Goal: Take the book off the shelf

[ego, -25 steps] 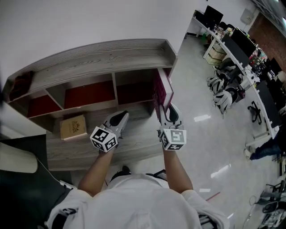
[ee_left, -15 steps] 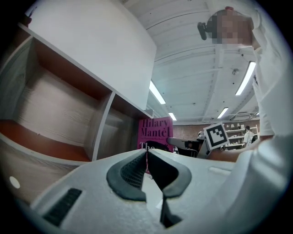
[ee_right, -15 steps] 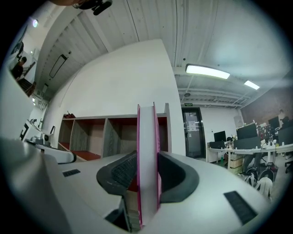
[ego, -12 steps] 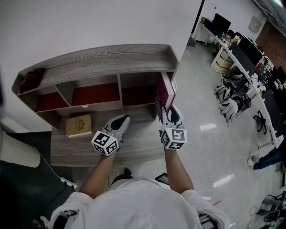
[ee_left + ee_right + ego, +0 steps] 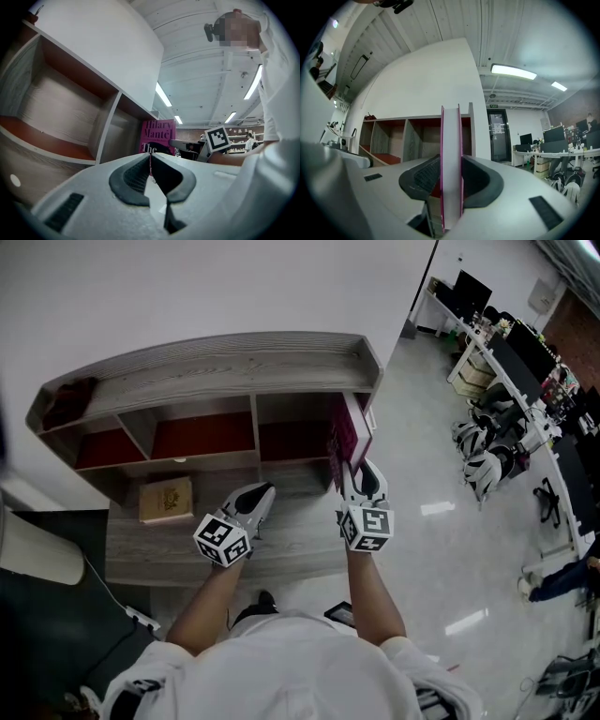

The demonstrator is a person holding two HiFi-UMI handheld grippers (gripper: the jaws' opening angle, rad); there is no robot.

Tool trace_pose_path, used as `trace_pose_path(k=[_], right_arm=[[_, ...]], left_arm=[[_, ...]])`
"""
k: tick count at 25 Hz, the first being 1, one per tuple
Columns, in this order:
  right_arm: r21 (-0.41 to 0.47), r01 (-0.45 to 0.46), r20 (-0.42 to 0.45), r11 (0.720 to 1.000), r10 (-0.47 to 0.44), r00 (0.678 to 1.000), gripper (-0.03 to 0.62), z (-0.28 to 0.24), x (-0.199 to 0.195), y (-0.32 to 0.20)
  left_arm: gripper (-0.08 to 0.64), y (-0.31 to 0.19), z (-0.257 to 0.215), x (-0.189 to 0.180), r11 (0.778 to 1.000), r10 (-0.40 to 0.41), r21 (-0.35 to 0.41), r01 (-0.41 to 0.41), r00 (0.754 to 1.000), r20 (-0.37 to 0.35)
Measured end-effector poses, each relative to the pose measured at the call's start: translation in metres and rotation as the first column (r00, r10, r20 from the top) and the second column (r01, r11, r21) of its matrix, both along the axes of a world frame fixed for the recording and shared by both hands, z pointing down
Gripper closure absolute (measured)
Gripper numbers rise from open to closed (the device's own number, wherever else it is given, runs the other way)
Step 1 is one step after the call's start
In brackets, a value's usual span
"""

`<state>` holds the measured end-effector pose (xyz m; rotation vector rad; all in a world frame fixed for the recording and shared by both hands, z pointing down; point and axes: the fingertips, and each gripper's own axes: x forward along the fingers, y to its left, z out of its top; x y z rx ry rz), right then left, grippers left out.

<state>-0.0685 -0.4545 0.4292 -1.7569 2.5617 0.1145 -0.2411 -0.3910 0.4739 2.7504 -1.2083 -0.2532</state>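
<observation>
A magenta book (image 5: 349,439) stands upright at the right end of the grey wooden shelf (image 5: 216,362), in front of its rightmost compartment. My right gripper (image 5: 353,472) is shut on the book's lower edge. In the right gripper view the book (image 5: 451,136) fills the gap between the dark pads (image 5: 425,174), and the shelf (image 5: 393,133) lies behind it. My left gripper (image 5: 262,493) hovers over the shelf's lower board, shut with nothing in it. The left gripper view shows its jaws (image 5: 150,158) closed together, with the book's cover (image 5: 158,136) beyond them.
A brown box (image 5: 167,500) lies on the lower board at the left. A dark object (image 5: 66,395) sits on the shelf top's left end. Desks with monitors (image 5: 511,343) and chairs stand on the glossy floor to the right. A white wall backs the shelf.
The head view has shifted a little. Both grippers and the book keep nearly the same places relative to the shelf.
</observation>
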Motion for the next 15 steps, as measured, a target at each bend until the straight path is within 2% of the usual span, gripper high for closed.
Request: trace_pose_path(k=[4,15], right_arm=[[0.007,0.027,0.022,1.0,-0.027,0.999,0.456,0.001,0.001,0.007],[0.029,0.031,0.053,0.999,-0.033,0.998,0.457,-0.003,0.013,0.035]], left_arm=[[0.538,0.006,-0.001,0.004,1.0,0.0,0.004,0.0,1.0,0.002],[0.538,0.029,0.001,0.011,1.0,-0.014,0.002,0.014,1.0,0.011]])
